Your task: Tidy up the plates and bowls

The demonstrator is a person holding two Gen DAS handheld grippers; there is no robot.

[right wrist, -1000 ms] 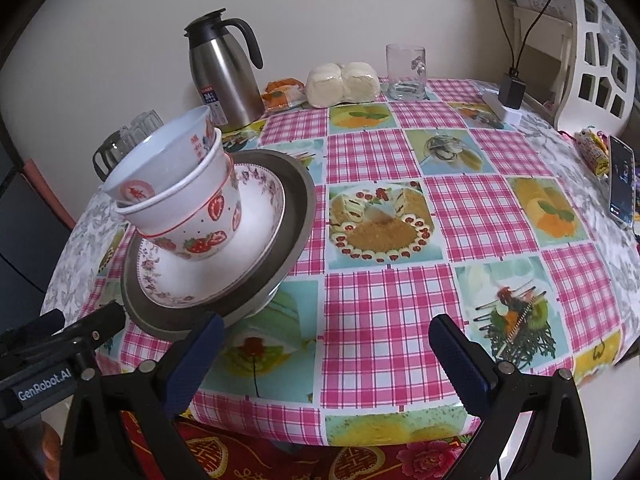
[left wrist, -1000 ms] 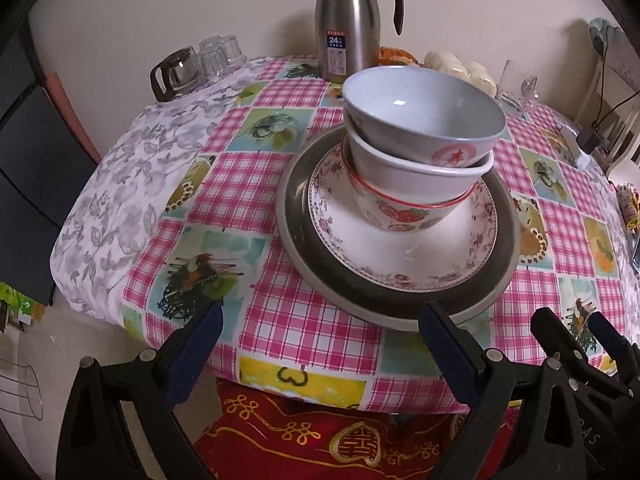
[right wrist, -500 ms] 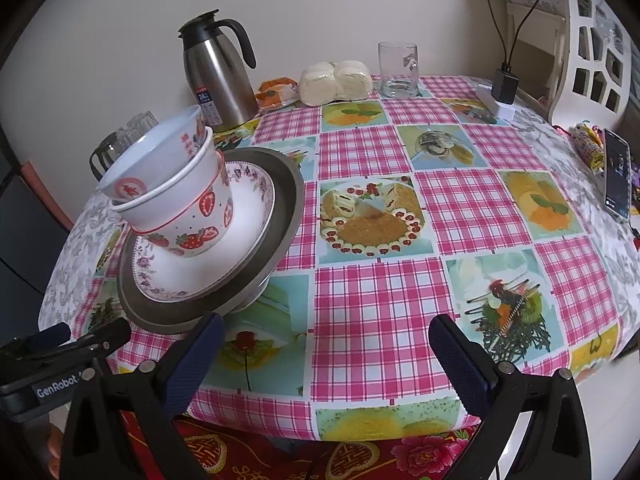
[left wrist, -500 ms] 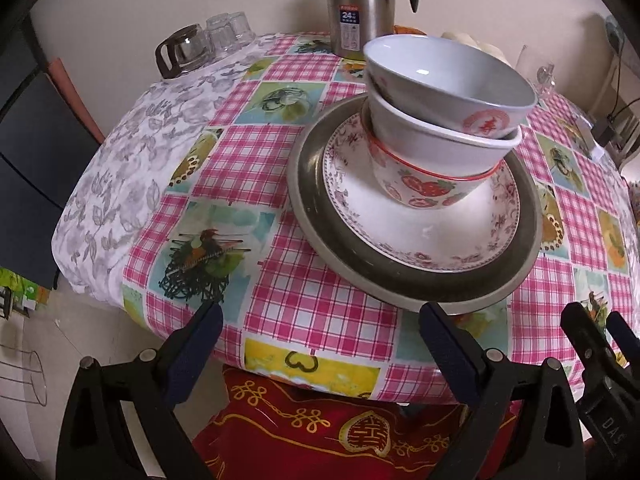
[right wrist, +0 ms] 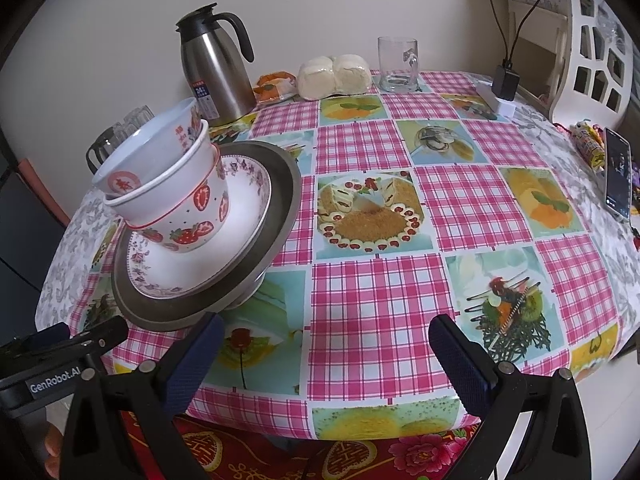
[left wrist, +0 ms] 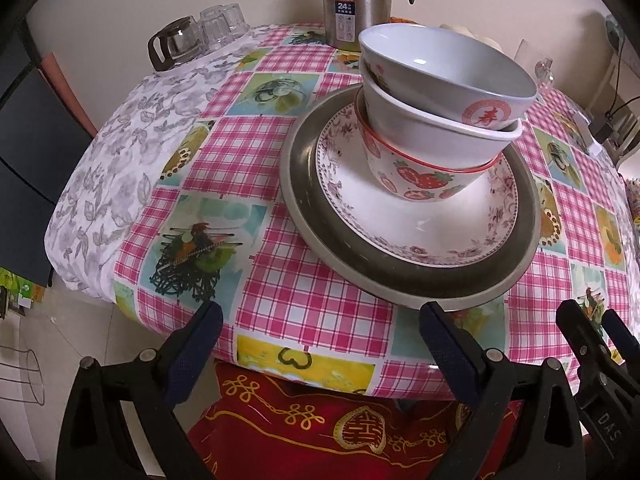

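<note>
A stack stands near the table's front left edge: a grey metal plate (left wrist: 320, 236) (right wrist: 280, 200), a white floral plate (left wrist: 360, 208) (right wrist: 192, 264), a strawberry bowl (left wrist: 416, 184) (right wrist: 188, 220), a plain white bowl (left wrist: 432, 140) (right wrist: 176, 184) and a pale blue bowl with a red seal (left wrist: 440, 68) (right wrist: 136, 160) on top. My left gripper (left wrist: 320, 344) is open and empty, just before the grey plate's near rim. My right gripper (right wrist: 328, 356) is open and empty, its left finger close to the plate's right rim.
A steel thermos (right wrist: 216, 68), wrapped buns (right wrist: 334, 76), a glass mug (right wrist: 398, 64), a glass pot with cups (left wrist: 192, 38) stand at the back. A phone (right wrist: 618, 172) and charger (right wrist: 504, 88) lie at the right. The table edge (left wrist: 304, 372) is just beyond my grippers.
Both grippers have moved closer to the stack, which looms larger in both views. The stack has not moved and both grippers stay open.
</note>
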